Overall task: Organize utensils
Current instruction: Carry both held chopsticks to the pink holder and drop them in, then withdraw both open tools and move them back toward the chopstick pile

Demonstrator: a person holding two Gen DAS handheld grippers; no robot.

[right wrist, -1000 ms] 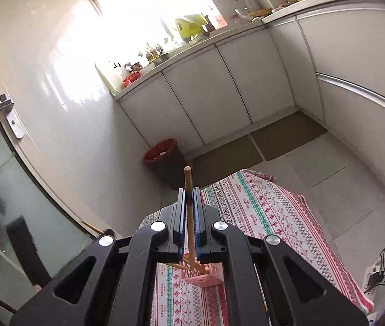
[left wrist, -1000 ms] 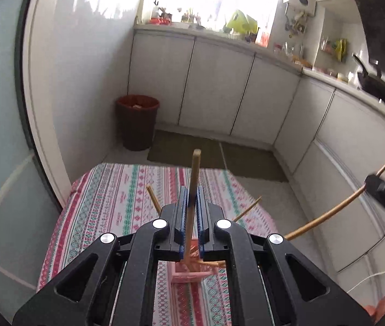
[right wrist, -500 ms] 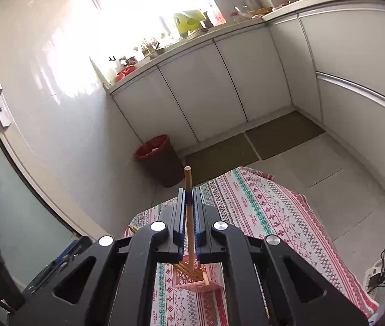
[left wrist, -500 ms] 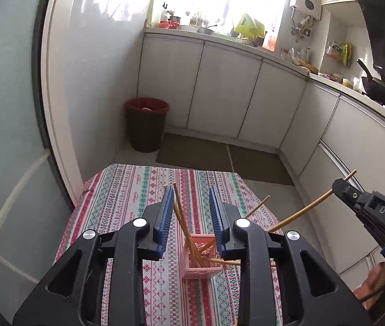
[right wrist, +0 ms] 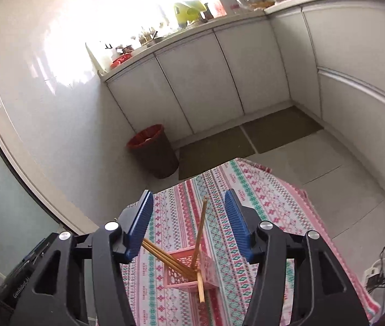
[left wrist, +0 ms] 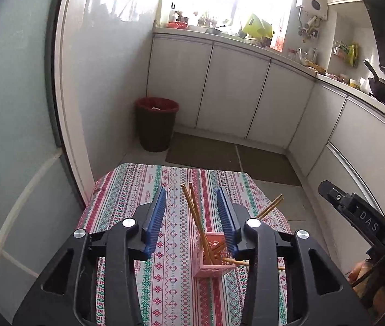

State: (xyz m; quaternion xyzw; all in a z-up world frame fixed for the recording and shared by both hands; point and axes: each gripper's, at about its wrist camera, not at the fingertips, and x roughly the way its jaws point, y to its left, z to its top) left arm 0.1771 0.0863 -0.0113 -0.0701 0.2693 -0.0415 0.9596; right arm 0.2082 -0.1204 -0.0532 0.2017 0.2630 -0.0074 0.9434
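Chopsticks (left wrist: 193,212) now released into basket (left wrist: 211,267)

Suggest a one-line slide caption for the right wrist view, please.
Right gripper opening above pink basket holding wooden chopsticks on patterned tablecloth.

You see a pink lattice basket (left wrist: 211,267) holding tan wooden chopsticks (left wrist: 196,217) on a cloth (left wrist: 127,190) striped red, green and white. Each black hand-held gripper carries ribbed blue pads (right wrist: 139,225). Behind stand white cabinets (left wrist: 233,95) and a dark, red-lined bin (left wrist: 155,123).

Pink basket (left wrist: 212,269) right side hidden (behind left tool (left wrist: 191,218)).
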